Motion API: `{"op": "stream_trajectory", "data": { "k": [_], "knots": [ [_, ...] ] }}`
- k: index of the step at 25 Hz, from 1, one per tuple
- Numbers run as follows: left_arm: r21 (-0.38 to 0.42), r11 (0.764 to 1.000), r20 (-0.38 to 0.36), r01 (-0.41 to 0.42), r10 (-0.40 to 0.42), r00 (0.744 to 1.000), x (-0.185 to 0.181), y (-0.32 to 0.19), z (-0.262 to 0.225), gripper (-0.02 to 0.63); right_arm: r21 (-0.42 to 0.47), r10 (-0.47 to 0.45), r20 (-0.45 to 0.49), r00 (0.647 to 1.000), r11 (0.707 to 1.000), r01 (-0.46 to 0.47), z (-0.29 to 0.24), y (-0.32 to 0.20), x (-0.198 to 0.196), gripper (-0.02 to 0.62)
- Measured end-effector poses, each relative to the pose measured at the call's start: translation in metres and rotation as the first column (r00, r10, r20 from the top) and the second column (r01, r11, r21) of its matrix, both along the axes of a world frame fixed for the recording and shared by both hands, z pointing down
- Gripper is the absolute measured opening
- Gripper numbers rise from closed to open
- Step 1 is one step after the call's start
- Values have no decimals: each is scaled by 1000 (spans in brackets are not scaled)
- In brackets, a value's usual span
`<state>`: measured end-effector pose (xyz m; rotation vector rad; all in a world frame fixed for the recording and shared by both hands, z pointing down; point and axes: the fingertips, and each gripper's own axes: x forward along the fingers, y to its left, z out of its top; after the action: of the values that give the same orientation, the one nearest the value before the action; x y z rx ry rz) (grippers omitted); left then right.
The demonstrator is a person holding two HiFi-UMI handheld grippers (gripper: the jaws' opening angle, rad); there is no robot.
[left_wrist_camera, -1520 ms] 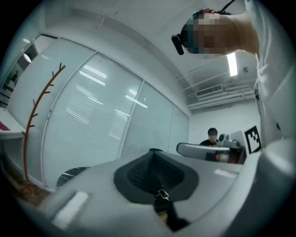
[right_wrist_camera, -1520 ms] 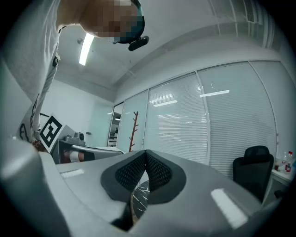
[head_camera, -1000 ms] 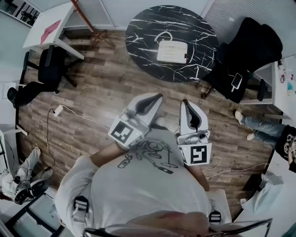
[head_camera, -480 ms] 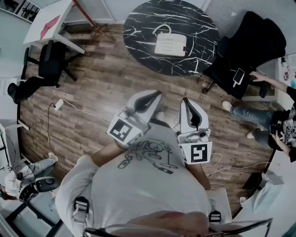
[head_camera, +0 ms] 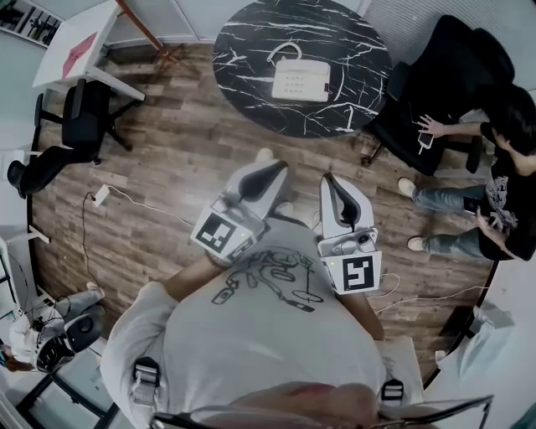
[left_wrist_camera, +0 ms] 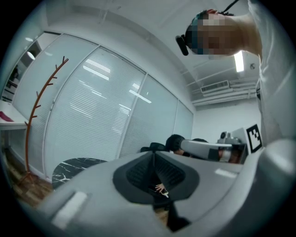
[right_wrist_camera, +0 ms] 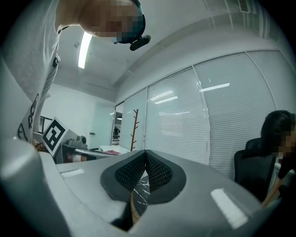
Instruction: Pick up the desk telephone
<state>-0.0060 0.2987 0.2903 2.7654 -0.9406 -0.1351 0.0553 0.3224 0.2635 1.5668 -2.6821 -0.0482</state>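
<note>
The left tongs (head_camera: 279, 167) are being held clenched, with nothing between them; in the left gripper view the ribbed pads (left_wrist_camera: 138, 173) are meeting at their tips. The right tongs (head_camera: 328, 179) are being held clenched in the same way, also with nothing grasped, and their dark pads (right_wrist_camera: 127, 175) are being pressed together. Both tongs are being carried side by side, close to each other, in front of the chest of the person in a grey T-shirt (head_camera: 251, 335), above the wooden floor (head_camera: 184, 159).

The desk telephone (head_camera: 300, 81) is being left untouched. It is white and is lying flat on the round black marble desk (head_camera: 247, 50), with its cord looping just beside it. It is well apart from both tongs, ahead of them, with bare floor between.

At the right of the desk a black chair (head_camera: 456, 67) is being used by a seated person (head_camera: 507, 167). At the upper left a white desk (head_camera: 79, 46), a black office chair (head_camera: 84, 117) and a reddish coat stand (head_camera: 144, 23) are being seen.
</note>
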Motion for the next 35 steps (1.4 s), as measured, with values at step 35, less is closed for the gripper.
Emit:
{"op": "stream_trajectory", "data": {
  "k": [35],
  "knots": [
    [-112,993,-37,-48,44,998,-60,-352,30,28,-66,64,-30,997,996,-66,17,-353,-58,8]
  ]
}}
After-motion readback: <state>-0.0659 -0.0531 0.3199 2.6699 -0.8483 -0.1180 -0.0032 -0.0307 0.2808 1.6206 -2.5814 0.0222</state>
